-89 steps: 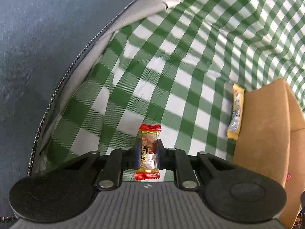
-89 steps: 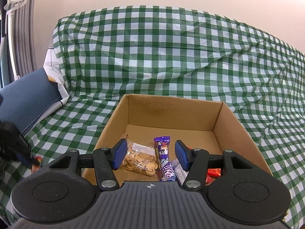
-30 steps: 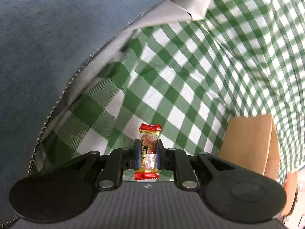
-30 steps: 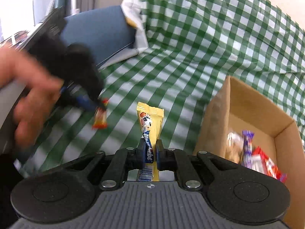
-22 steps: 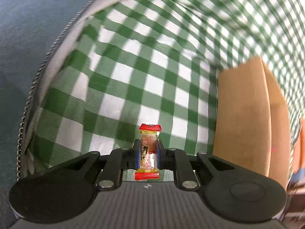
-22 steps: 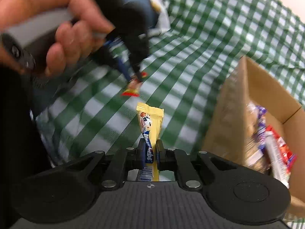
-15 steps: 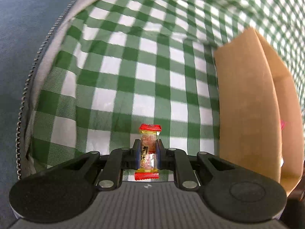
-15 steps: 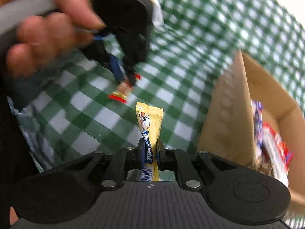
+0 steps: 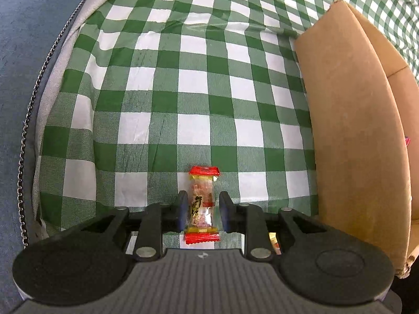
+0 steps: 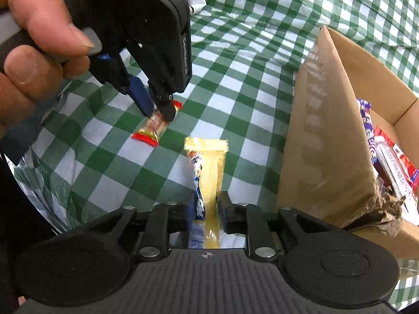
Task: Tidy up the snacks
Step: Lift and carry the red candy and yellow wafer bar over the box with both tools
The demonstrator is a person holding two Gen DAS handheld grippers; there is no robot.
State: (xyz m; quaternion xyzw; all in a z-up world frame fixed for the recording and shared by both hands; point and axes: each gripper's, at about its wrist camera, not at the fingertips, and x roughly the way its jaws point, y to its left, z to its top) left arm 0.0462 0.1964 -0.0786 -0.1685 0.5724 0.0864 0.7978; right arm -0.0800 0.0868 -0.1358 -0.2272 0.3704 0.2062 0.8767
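Observation:
A small red-ended candy lies between the pads of my left gripper, just over the green checked cloth. The jaws are opening, and a gap shows on each side of the candy. The right wrist view shows that left gripper from outside, with the candy under its tips. My right gripper is opening too. The yellow snack bar is between its pads, blurred and twisted, tipping onto the cloth. The open cardboard box stands to the right of both.
The box holds a purple wrapper and red packets. A blue cushion with a zip borders the cloth on the left. A person's hand fills the upper left of the right wrist view.
Both pairs of jaws have parted, loosening the candy and the yellow bar. Both grippers have come down closer to the cloth beside the box, and the left one has rolled.

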